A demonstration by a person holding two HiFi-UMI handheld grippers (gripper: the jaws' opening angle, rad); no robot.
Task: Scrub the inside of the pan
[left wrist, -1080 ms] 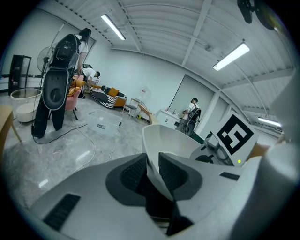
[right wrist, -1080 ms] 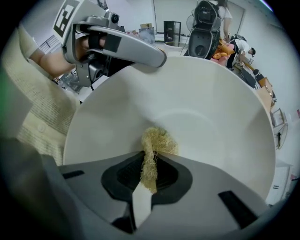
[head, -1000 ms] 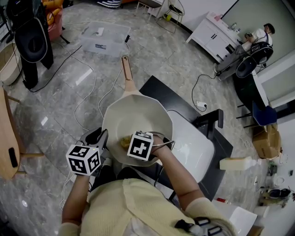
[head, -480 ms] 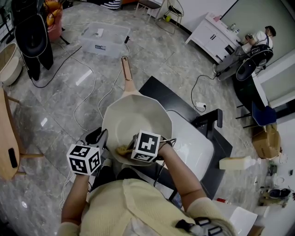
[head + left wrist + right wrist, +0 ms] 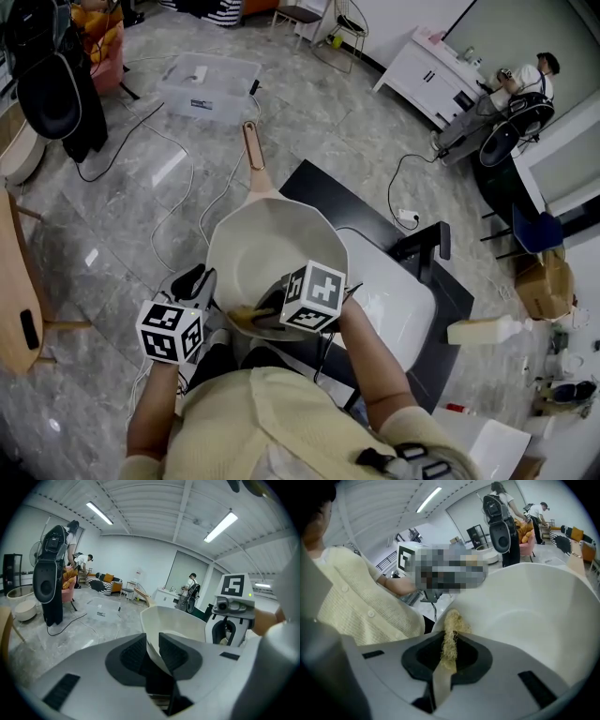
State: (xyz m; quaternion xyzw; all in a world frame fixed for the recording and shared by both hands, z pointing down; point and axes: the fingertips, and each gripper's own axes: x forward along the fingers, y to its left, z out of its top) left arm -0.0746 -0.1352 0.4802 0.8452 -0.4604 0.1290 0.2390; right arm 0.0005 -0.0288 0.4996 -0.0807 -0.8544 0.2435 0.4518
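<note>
From above, the pan [image 5: 272, 246] sits in front of the person over the corner of a black surface [image 5: 314, 185]. Its long wooden handle [image 5: 253, 150] points away across the grey marbled floor [image 5: 141, 216], and a white basin [image 5: 401, 314] lies just beside it. That high view shows the layout but not the grips, and the two gripper views fill those in. Along the left gripper [image 5: 153, 637] you see its dark ribbed pads drawn in tight on the thin near rim of the pan, with the wall pinched between them. The smooth cream bowl curves off beyond. The same view catches the right gripper [image 5: 450, 637] from the outside, standing over the far side of the bowl, which its own camera cannot show. The right gripper's view gives the close detail. Its jaws are closed on a scrubber [image 5: 453, 620], a coarse, straw-coloured, fibrous wad squeezed into a narrow strip between the black pads. The frayed end of the wad sticks out at the pan's near wall, close under the rim. I cannot tell whether it presses on the wall. The pan's inside looks matte, pale and evenly rounded, with a faceted outline when seen from overhead. The person's knitted cream sleeve fills the left of that view.
</note>
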